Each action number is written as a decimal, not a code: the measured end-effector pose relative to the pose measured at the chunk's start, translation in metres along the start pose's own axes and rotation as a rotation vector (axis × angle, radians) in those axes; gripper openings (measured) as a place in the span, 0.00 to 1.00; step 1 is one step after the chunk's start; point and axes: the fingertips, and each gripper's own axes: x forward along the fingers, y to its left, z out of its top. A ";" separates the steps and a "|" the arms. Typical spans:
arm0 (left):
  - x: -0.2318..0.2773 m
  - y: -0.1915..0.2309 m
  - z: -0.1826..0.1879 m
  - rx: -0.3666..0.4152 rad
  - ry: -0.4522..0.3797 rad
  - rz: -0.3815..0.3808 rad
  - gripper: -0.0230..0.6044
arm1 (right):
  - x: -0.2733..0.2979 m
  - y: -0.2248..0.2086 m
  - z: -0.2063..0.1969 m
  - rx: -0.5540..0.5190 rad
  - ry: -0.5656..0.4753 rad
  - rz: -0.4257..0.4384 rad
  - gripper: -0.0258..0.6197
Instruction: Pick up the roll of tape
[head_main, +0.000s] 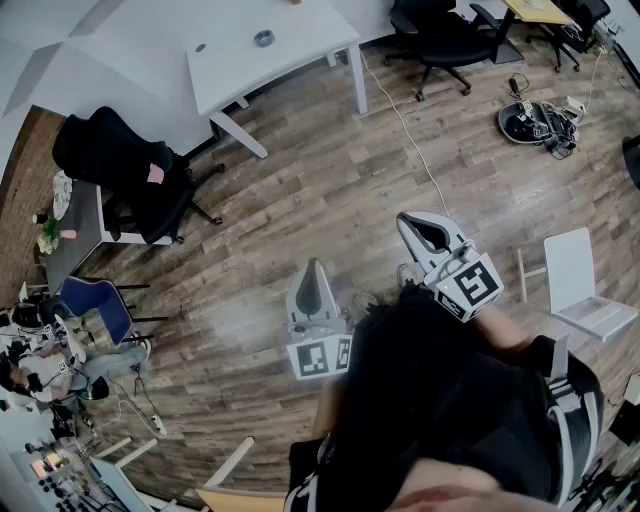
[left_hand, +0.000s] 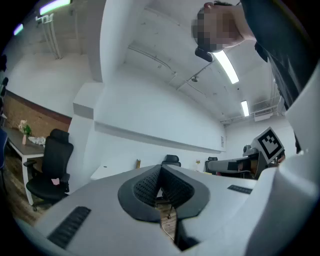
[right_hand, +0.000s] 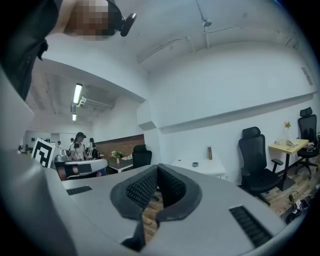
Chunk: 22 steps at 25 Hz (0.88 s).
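Two sets of ribbed black fingers together, empty: left gripper, right gripper; tape roll, small ring.

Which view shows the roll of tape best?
The head view: the roll of tape sits in plain sight from above on the white table. The right gripper view shows it only as a tiny dark speck; in the left gripper view it is too small to tell.

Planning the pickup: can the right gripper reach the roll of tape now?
Probably not yet: the right gripper is far from the roll of tape on the white table; only floor lies between.
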 end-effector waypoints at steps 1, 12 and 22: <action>0.000 0.000 0.001 -0.003 -0.002 0.000 0.07 | 0.000 0.001 0.000 -0.002 -0.001 0.000 0.06; 0.006 -0.006 0.005 -0.006 -0.011 -0.001 0.07 | -0.004 -0.006 0.004 0.004 -0.012 -0.001 0.06; 0.040 -0.034 0.006 0.020 -0.011 -0.015 0.07 | -0.009 -0.037 0.004 0.013 -0.021 0.016 0.06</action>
